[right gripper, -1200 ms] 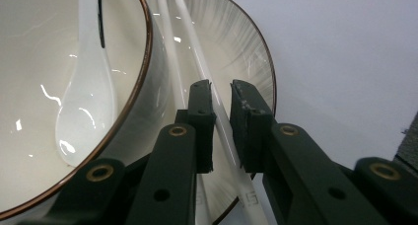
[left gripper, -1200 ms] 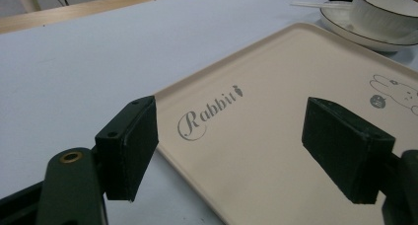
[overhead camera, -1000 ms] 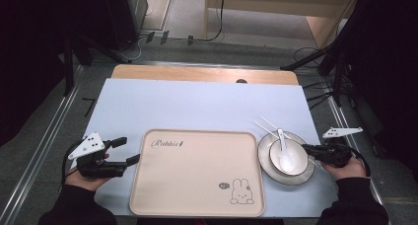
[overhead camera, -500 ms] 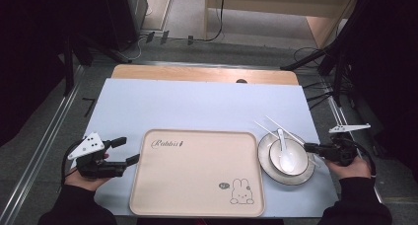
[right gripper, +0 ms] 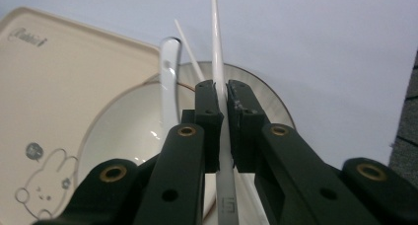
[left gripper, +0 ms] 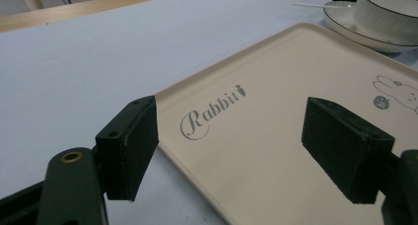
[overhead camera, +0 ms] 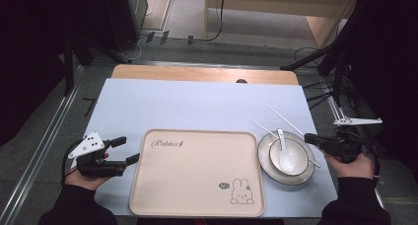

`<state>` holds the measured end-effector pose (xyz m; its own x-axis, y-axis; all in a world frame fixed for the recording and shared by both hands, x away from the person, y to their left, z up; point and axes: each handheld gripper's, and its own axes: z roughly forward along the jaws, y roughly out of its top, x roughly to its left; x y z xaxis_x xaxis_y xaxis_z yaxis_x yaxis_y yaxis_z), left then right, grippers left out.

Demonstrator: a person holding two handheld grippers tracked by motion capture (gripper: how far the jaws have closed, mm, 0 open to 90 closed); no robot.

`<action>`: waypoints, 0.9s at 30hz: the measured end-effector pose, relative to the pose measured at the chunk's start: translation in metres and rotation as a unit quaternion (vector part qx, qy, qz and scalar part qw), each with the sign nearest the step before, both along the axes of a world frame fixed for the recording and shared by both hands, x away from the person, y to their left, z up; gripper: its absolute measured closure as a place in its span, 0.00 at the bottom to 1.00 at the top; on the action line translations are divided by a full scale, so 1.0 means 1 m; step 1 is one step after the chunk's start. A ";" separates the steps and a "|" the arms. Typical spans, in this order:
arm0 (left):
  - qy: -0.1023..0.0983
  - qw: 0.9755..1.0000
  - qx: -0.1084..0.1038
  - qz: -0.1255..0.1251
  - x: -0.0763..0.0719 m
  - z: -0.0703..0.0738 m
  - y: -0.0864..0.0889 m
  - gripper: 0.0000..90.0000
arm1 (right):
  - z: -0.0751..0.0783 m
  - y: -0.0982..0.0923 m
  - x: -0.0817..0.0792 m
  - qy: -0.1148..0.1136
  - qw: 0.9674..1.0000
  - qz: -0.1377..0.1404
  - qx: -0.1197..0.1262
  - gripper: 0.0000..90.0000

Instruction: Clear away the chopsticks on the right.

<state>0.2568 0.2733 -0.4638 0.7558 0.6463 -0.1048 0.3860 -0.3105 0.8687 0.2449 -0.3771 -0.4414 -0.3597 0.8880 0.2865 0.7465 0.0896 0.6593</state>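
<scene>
My right gripper (overhead camera: 309, 137) (right gripper: 222, 89) is shut on a white chopstick (overhead camera: 285, 119) (right gripper: 215, 37), which sticks out ahead of the jaws over the plate's far rim. A second chopstick (overhead camera: 263, 127) (right gripper: 186, 46) lies across the plate (overhead camera: 306, 173), passing under the bowl's far side. The white bowl (overhead camera: 298, 151) stands on that plate with a white spoon (overhead camera: 285, 155) (right gripper: 167, 72) in it. My left gripper (overhead camera: 128, 149) (left gripper: 231, 151) is open, its jaws either side of the near left edge of the beige Rabbit tray (overhead camera: 197, 175) (left gripper: 276, 111), with nothing pinched.
A pale blue mat (overhead camera: 197, 104) covers the wooden table (overhead camera: 197, 73). The mat beyond the tray is bare. Dark stands and cables crowd the floor at the far right.
My right hand has lifted a little with the chopstick in its jaws. The left hand and the tray have stayed where they were.
</scene>
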 end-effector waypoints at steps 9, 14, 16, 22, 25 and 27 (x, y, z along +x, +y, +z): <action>0.001 1.000 -0.001 0.000 0.000 0.000 0.001 0.25 | 0.016 0.048 -0.012 -0.020 1.000 -0.002 -0.009 0.95; 0.000 1.000 -0.002 0.000 0.001 0.000 0.001 0.25 | 0.013 0.072 -0.021 -0.023 1.000 -0.004 -0.014 0.95; 0.000 1.000 0.001 -0.001 0.001 0.001 0.000 0.25 | 0.011 0.080 -0.024 -0.023 1.000 -0.002 -0.010 0.95; -0.001 1.000 -0.002 -0.003 0.002 0.001 -0.001 0.25 | 0.003 0.106 -0.040 -0.030 0.999 -0.001 -0.013 0.94; -0.001 1.000 -0.001 -0.003 0.003 0.001 -0.002 0.25 | 0.001 0.111 -0.044 -0.033 0.999 -0.003 -0.014 0.94; -0.001 1.000 0.000 -0.003 0.003 0.001 -0.002 0.25 | -0.003 0.117 -0.050 -0.034 0.999 -0.003 -0.013 0.94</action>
<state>0.2600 0.2713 -0.4626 0.7602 0.6415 -0.1033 0.3824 -0.3132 0.8693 0.1952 -0.2602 -0.4446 -0.3716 0.8973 0.2383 0.7003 0.1024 0.7065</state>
